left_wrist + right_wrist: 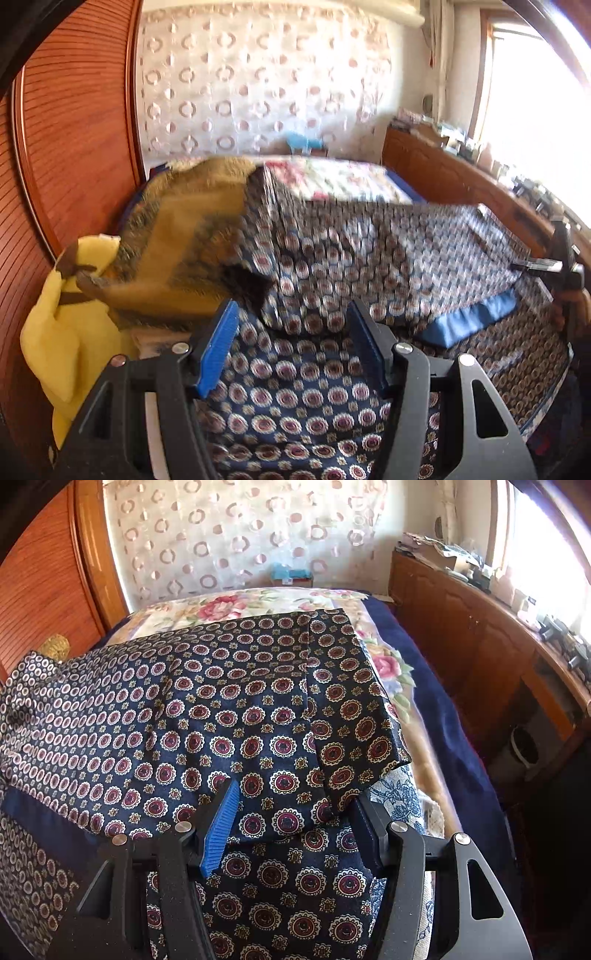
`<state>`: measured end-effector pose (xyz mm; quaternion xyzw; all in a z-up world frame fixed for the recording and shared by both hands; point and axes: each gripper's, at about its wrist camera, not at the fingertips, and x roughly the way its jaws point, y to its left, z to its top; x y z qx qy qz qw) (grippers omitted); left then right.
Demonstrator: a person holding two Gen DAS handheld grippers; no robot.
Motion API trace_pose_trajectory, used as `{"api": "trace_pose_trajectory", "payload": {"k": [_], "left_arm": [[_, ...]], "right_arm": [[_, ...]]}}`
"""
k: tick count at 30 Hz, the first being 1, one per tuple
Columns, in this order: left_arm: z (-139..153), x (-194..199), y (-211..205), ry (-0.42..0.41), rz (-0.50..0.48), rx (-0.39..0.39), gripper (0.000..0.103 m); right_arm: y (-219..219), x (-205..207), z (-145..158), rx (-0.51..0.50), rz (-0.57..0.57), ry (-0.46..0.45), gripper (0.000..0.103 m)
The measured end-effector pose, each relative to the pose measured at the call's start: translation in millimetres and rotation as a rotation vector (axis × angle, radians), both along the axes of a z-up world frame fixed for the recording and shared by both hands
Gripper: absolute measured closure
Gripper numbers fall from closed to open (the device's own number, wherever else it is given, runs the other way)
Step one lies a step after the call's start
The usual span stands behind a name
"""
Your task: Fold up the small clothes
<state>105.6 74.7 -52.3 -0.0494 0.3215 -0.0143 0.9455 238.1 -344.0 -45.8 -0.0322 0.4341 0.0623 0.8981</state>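
- Across the centre of both frames, the garment [229,716], navy with medallion print, lies spread on the bed [436,716], part folded.
- Left gripper [291,343]: jaws wide, nothing between them, hovering over the cloth at lower centre.
- Right gripper [295,819]: jaws wide astride the near hem; a grip is not evident.
- Left view, upper middle: a fold stands lifted and blurred, judged mid-turn.
- Left edge: yellow toy [62,332], apart from the work.
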Motion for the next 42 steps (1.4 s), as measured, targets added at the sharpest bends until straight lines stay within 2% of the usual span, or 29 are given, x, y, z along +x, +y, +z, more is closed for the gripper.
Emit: {"api": "trace_pose_trajectory", "payload": {"k": [1, 4, 9, 14, 15, 16, 18, 21, 24, 29, 30, 33, 34, 35, 37, 42], "left_arm": [[3.1, 0.4, 3.6, -0.007, 0.001, -0.005, 0.050], [8.8, 7.1, 9.9, -0.007, 0.010, 0.012, 0.055], [8.7, 29.7, 0.8, 0.004, 0.011, 0.107, 0.055], [-9.5, 56.0, -1.8, 0.076, -0.010, 0.160, 0.055], [-12.9, 59.8, -1.7, 0.083, -0.002, 0.173, 0.059], [-15.2, 63.3, -0.5, 0.091, 0.008, 0.185, 0.068], [-19.0, 66.3, -1.9, 0.105, 0.016, 0.206, 0.077], [-21.4, 70.7, 0.5, 0.120, 0.025, 0.229, 0.100], [-18.1, 68.7, 5.0, 0.107, 0.029, 0.208, 0.102], [-2.3, 49.7, 6.4, 0.031, 0.003, 0.116, 0.103], [1.3, 45.1, 5.3, 0.018, -0.007, 0.093, 0.103], [10.3, 35.8, 1.3, -0.015, -0.031, 0.064, 0.103], [13.3, 33.3, 1.1, -0.035, -0.084, 0.052, 0.103], [15.8, 31.1, 1.4, -0.043, -0.086, 0.043, 0.103], [21.3, 26.8, 3.3, -0.058, -0.091, 0.018, 0.103], [33.3, 11.3, 16.4, -0.094, -0.109, -0.047, 0.103]], "right_arm": [[0.2, 0.1, -0.1, -0.002, 0.000, 0.000, 0.043], [1.5, -0.7, 0.0, -0.008, 0.000, 0.000, 0.043], [3.7, -0.8, -0.2, -0.015, 0.000, -0.001, 0.043], [3.6, -0.9, -0.3, -0.015, 0.000, -0.001, 0.043], [3.6, -0.9, -0.3, -0.015, 0.000, -0.001, 0.043], [3.6, -0.8, -0.3, -0.015, 0.000, -0.001, 0.043], [3.5, -0.9, -0.3, -0.015, 0.000, -0.001, 0.043], [3.6, -0.9, -0.5, -0.014, 0.000, -0.001, 0.043], [3.6, -1.0, -0.5, -0.014, 0.000, -0.001, 0.043], [5.5, -0.1, 0.5, -0.008, 0.014, 0.004, 0.044], [6.1, 1.0, 1.0, -0.008, 0.018, 0.007, 0.047], [4.8, 5.0, 3.1, 0.002, 0.018, 0.009, 0.077], [3.1, 6.5, 4.4, 0.018, 0.017, 0.011, 0.091], [0.0, 7.5, 6.6, 0.051, 0.014, 0.011, 0.097], [-5.1, 5.8, 12.0, 0.106, 0.026, -0.005, 0.101], [-9.8, -17.9, 36.0, 0.140, 0.040, -0.098, 0.102]]}}
